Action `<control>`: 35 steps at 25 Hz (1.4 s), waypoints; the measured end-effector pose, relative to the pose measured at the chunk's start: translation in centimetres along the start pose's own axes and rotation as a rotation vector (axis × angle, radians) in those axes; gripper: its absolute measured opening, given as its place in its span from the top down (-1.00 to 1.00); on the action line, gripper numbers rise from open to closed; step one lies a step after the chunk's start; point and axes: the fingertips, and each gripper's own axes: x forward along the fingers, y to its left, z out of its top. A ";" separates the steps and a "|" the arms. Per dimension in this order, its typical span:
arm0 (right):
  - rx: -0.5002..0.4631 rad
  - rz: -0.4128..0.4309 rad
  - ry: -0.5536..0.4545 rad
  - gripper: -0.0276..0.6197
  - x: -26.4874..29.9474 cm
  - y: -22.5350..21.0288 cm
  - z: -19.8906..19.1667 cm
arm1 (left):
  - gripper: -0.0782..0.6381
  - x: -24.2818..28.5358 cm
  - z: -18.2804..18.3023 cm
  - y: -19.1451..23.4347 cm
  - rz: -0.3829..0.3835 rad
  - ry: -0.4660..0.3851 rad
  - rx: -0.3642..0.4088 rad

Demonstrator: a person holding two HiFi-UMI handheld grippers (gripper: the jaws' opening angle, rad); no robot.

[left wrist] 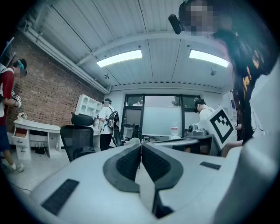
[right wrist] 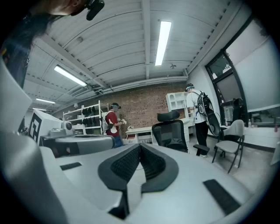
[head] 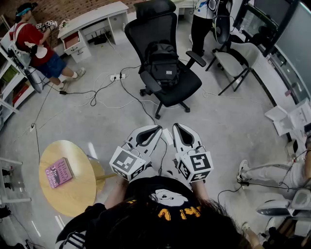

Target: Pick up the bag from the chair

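No text legible from where I stand.

- Bag [head: 164, 63]: small white label on its front, print too small to read.
- Pink book [head: 59, 172] on round table [head: 77, 194]: cover lettering blurred.
- Black shirt [head: 146, 188]: yellow letters, partly hidden, not readable.
- Left gripper [head: 156, 128], right gripper [head: 177, 126]: cubes bear black-and-white square markers. These are patterns only, no characters.
- Papers [head: 291, 119] at right: print unreadable.

Round yellow tabletop [head: 77, 194], lower left, bearing one pink book [head: 59, 172], lying flat. White desk [head: 92, 17] against brick wall [head: 68, 7]. Person in red shirt [head: 34, 39], standing near desk. Grey folding chair [head: 233, 62], right side. Power strip [head: 116, 76] and loose cables [head: 133, 99] on grey floor [head: 228, 126].
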 end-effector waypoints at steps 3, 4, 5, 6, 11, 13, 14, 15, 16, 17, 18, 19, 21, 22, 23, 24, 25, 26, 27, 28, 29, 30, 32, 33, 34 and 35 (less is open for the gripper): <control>0.002 0.013 0.000 0.90 -0.7 -0.5 0.1 | 0.76 0.6 0.5 -1.0 0.008 -0.015 0.009; 0.003 0.017 0.001 0.90 -0.8 -0.6 0.0 | 0.76 0.8 0.7 -1.1 0.011 -0.021 0.011; 0.004 0.020 0.001 0.90 -0.9 -0.7 0.0 | 0.76 0.9 0.7 -1.2 0.016 -0.025 0.013; 0.007 0.023 0.000 0.90 -0.9 -0.8 0.0 | 0.76 1.0 0.7 -1.3 0.023 -0.025 0.014; 0.003 0.056 -0.005 0.90 -1.0 -1.3 -0.4 | 0.76 1.5 0.5 -1.6 0.056 -0.018 0.025; -0.019 0.073 -0.002 0.90 -1.3 -1.4 -0.5 | 0.76 1.7 0.4 -2.1 0.070 -0.018 0.026; -0.028 0.081 -0.001 0.90 -1.5 -1.5 -0.6 | 0.76 1.9 0.4 -2.4 0.077 -0.018 0.025; -0.033 0.090 0.001 0.90 -1.7 -1.5 -0.7 | 0.76 2.0 0.3 -2.6 0.083 -0.017 0.025; -0.035 0.099 0.003 0.90 -1.9 -1.6 -0.8 | 0.76 2.1 0.2 -2.8 0.091 -0.018 0.025; -0.035 0.108 0.005 0.90 -2.1 -1.7 -0.9 | 0.76 2.2 0.2 -2.9 0.098 -0.020 0.025; -0.035 0.117 0.008 0.90 -2.1 -1.8 -1.1 | 0.76 2.3 0.0 -3.0 0.107 -0.021 0.024; -0.036 0.126 0.011 0.90 -2.2 -1.9 -1.3 | 0.76 2.4 -0.1 -3.0 0.116 -0.022 0.024; -0.040 0.143 0.019 0.90 -2.3 -1.9 -1.8 | 0.76 2.3 -0.4 -3.0 0.137 -0.022 0.023; -0.042 0.152 0.023 0.90 -2.4 -1.9 -2.0 | 0.76 2.3 -0.5 -3.1 0.146 -0.021 0.024; -0.045 0.160 0.025 0.90 -2.5 -1.9 -2.1 | 0.76 2.2 -0.5 -3.2 0.155 -0.021 0.023; -0.046 0.168 0.027 0.90 -2.5 -1.9 -2.1 | 0.76 2.2 -0.5 -3.3 0.164 -0.019 0.022; -0.047 0.176 0.028 0.90 -2.5 -1.9 -2.0 | 0.76 2.1 -0.4 -3.3 0.172 -0.018 0.019; -0.046 0.183 0.028 0.90 -2.5 -1.8 -1.8 | 0.76 2.0 -0.4 -3.2 0.180 -0.015 0.017; -0.044 0.189 0.029 0.90 -2.4 -1.8 -1.7 | 0.76 2.0 -0.3 -3.1 0.188 -0.012 0.015; -0.041 0.194 0.031 0.90 -2.2 -1.9 -1.6 | 0.76 2.1 -0.2 -3.0 0.193 -0.010 0.015; -0.038 0.198 0.031 0.90 -2.1 -2.0 -1.6 | 0.76 2.2 -0.1 -2.9 0.198 -0.010 0.016; -0.035 0.201 0.031 0.90 -1.9 -2.1 -1.6 | 0.76 2.3 -0.1 -2.8 0.200 -0.008 0.018; -0.028 0.205 0.030 0.90 -1.2 -2.4 -1.7 | 0.76 2.6 -0.3 -2.3 0.205 -0.003 0.018; -0.024 0.206 0.032 0.90 -0.8 -2.6 -1.9 | 0.76 2.8 -0.4 -1.9 0.206 0.000 0.018; -0.021 0.207 0.034 0.90 -0.3 -2.8 -2.0 | 0.76 3.0 -0.5 -1.5 0.206 0.001 0.018; -0.019 0.206 0.037 0.90 0.2 -3.0 -2.1 | 0.76 3.3 -0.6 -1.0 0.206 0.003 0.016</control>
